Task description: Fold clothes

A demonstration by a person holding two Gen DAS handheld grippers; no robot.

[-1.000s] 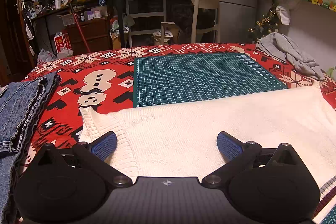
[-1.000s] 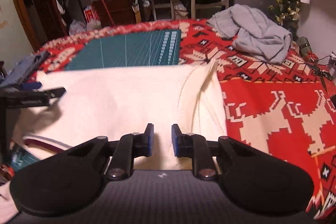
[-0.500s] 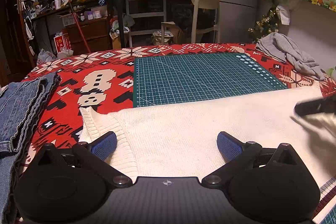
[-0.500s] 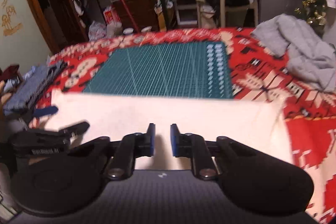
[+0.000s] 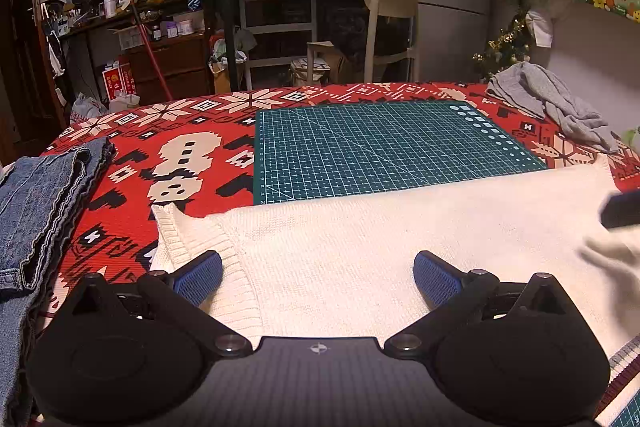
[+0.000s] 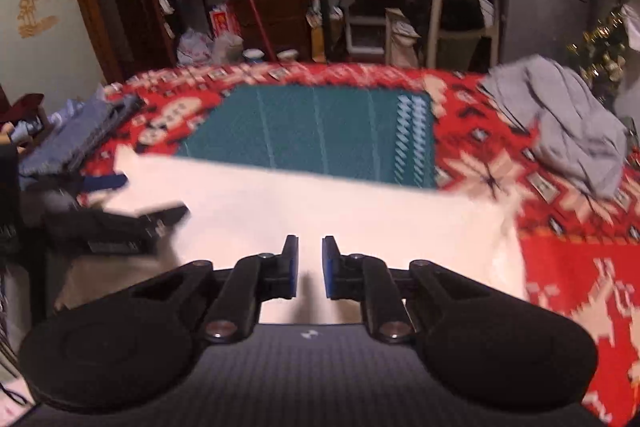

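A cream knit sweater (image 5: 380, 239) lies flat across the near side of the table, its ribbed hem at the left. My left gripper (image 5: 318, 275) stands wide open low over that hem end, with cloth beneath the blue pads and nothing between them. It shows blurred at the left of the right wrist view as the left gripper (image 6: 120, 227). My right gripper (image 6: 310, 259) has its jaws a narrow gap apart above the sweater (image 6: 340, 207), shut on a fold of it. The right gripper (image 5: 622, 211) appears as a dark blur with raised cream cloth below it.
A green cutting mat (image 5: 380, 143) lies beyond the sweater on the red patterned tablecloth (image 5: 160, 131). Folded jeans (image 5: 36, 195) sit at the left edge. A crumpled grey garment (image 5: 552, 99) lies at the far right. A chair and cluttered desks stand behind the table.
My right gripper has swung leftward over the sweater, carrying its right side with it; the view is blurred by motion. The left gripper has not moved.
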